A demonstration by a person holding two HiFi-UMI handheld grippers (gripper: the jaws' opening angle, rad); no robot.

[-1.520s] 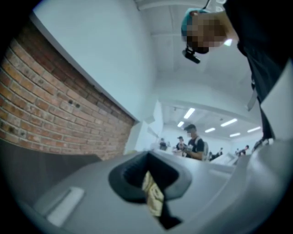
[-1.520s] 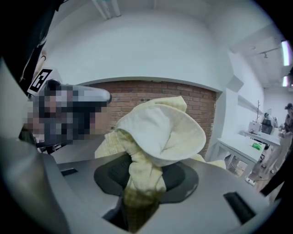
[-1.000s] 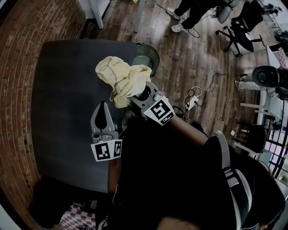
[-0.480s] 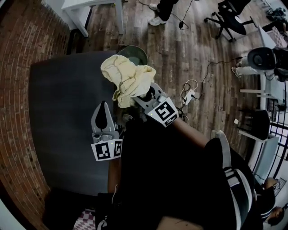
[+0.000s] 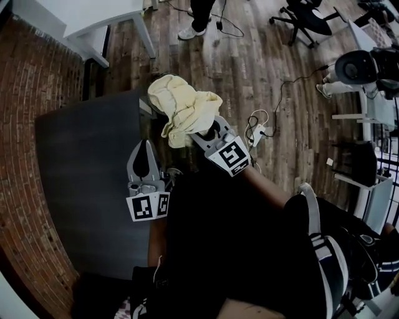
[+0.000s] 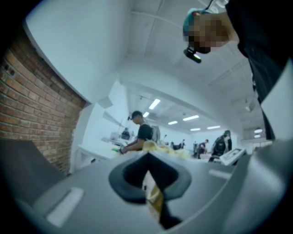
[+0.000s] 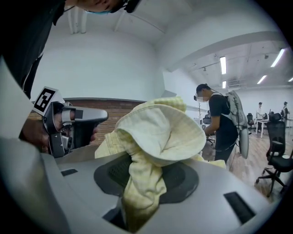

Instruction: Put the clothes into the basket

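Observation:
A crumpled pale yellow cloth (image 5: 181,109) hangs bunched up, with my right gripper (image 5: 196,131) shut on it above the far right corner of the dark grey table (image 5: 81,187). In the right gripper view the cloth (image 7: 160,132) bulges out over the pads (image 7: 183,180) and fills the gap between them. My left gripper (image 5: 144,146) is held beside it over the table, its jaws shut and with nothing in them. Its tips (image 6: 147,157) meet in the left gripper view. The left gripper (image 7: 68,125) also shows in the right gripper view. The basket is hidden behind the cloth.
A brick wall (image 5: 37,93) borders the table on the left. A white table (image 5: 93,19) stands at the far left. On the wooden floor lie a power strip with cables (image 5: 257,131). A person's legs (image 5: 196,15) and an office chair (image 5: 308,15) are farther off.
Both grippers have moved together toward the table's far right corner, the right one carrying the cloth. The green basket seen just beyond the cloth before is now covered by it.

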